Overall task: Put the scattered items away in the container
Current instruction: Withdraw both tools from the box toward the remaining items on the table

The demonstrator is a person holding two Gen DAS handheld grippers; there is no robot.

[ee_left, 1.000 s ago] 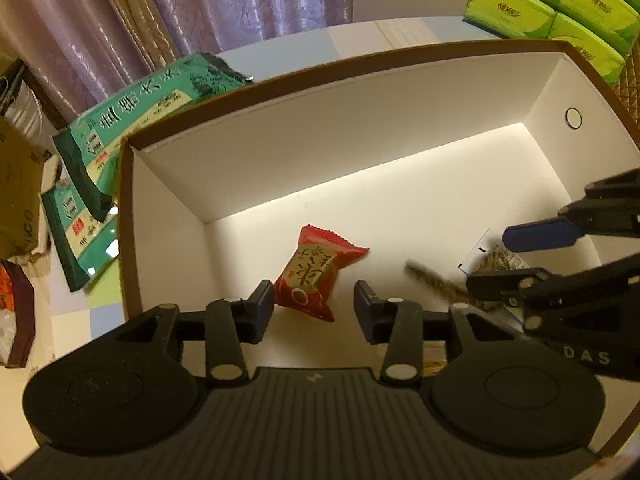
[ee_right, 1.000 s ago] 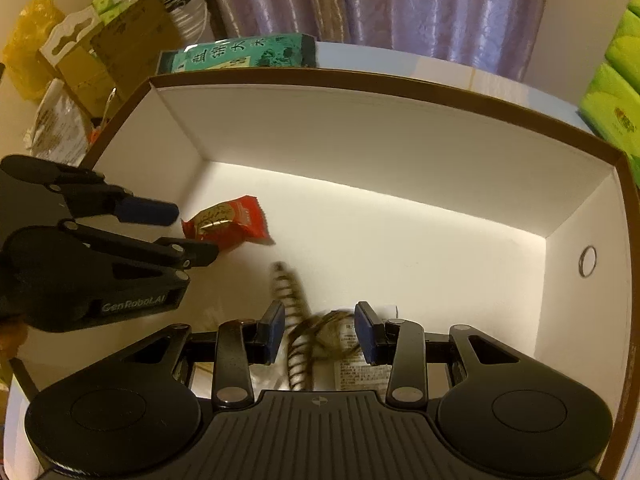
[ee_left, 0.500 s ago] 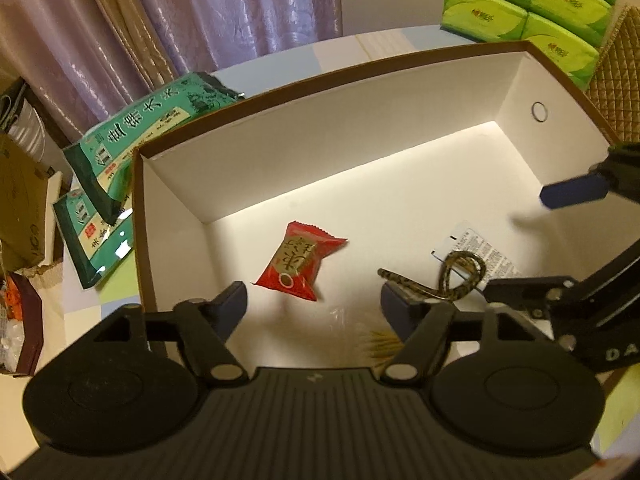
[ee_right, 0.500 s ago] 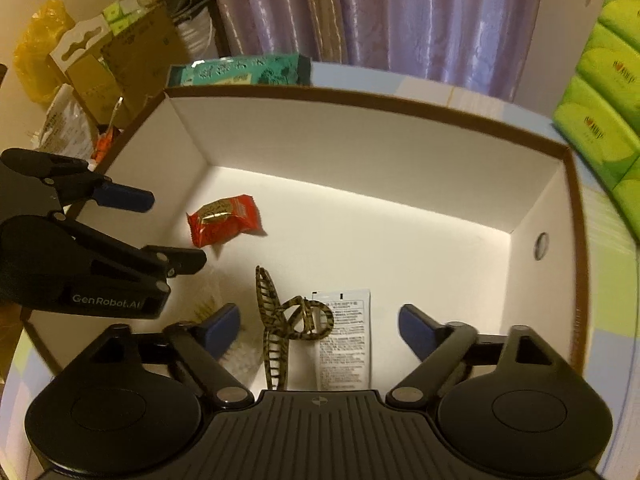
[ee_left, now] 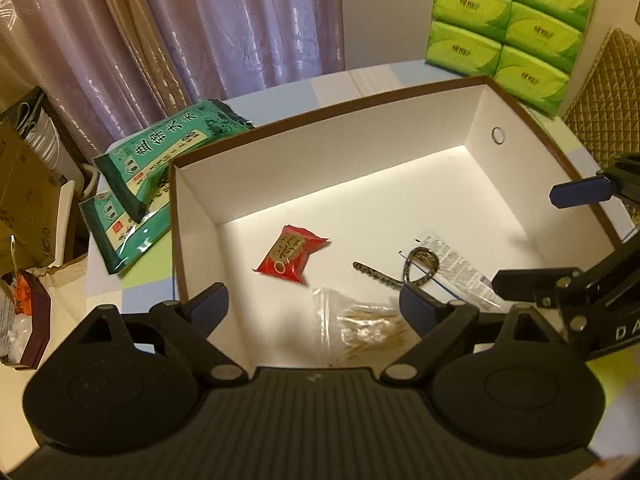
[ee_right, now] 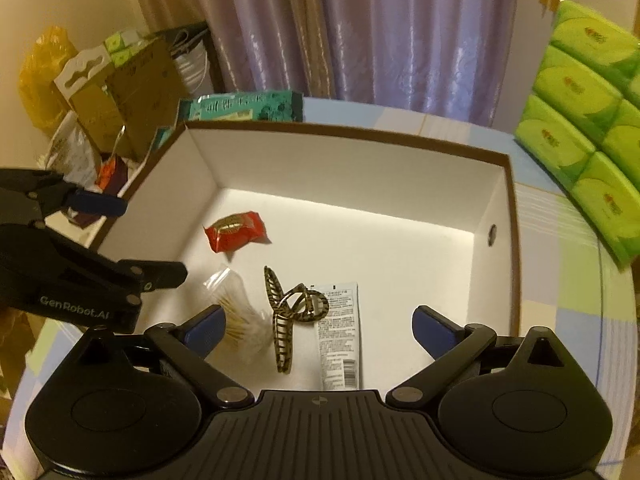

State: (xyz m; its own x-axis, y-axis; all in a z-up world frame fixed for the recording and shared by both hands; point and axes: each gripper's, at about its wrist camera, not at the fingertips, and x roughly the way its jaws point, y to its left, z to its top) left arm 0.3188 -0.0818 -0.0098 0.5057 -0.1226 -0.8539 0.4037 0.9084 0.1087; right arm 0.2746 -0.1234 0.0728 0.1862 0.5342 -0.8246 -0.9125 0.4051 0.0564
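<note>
table (ee_right: 560, 288): box (ee_right: 360, 136) rim clear | left gripper (ee_left: 312, 308) fingers opening, empty | right gripper (ee_right: 316, 328) fingers opening, empty

Black left gripper (ee_left: 312, 304), blue pads, silver screws, white "GenRobot.AI" lettering.

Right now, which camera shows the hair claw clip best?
The right wrist view: the hair claw clip lies whole on the box floor, teeth and loops clear. In the left wrist view the clip is smaller and partly hidden behind a gripper finger.
</note>
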